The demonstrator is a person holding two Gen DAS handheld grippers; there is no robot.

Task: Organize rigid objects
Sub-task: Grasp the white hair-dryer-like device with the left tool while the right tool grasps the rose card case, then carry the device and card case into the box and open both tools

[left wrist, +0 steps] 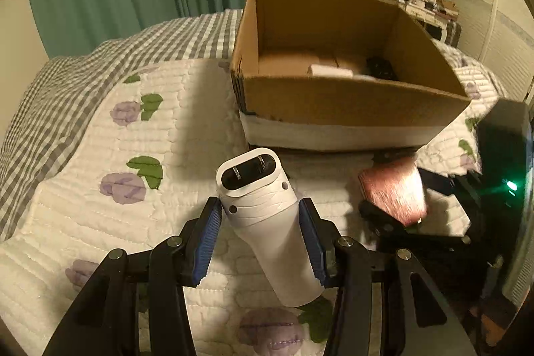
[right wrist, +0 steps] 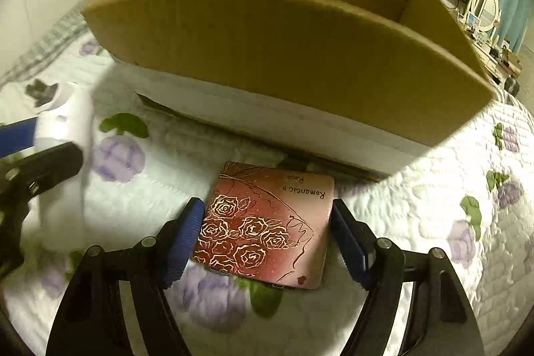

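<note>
White plug-in device in left gripper's closed jaws, prongs toward cardboard box; right gripper clamping rose tin.

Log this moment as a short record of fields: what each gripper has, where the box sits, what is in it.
left gripper: jaws around the white device, pads at its sides
right gripper: jaws around the rose tin, pads at its edges
cardboard box: open-topped, on the quilt, just beyond both grippers
box contents: a white item and a dark item, too blurred to name
surface: floral quilt over a checked cover
</note>
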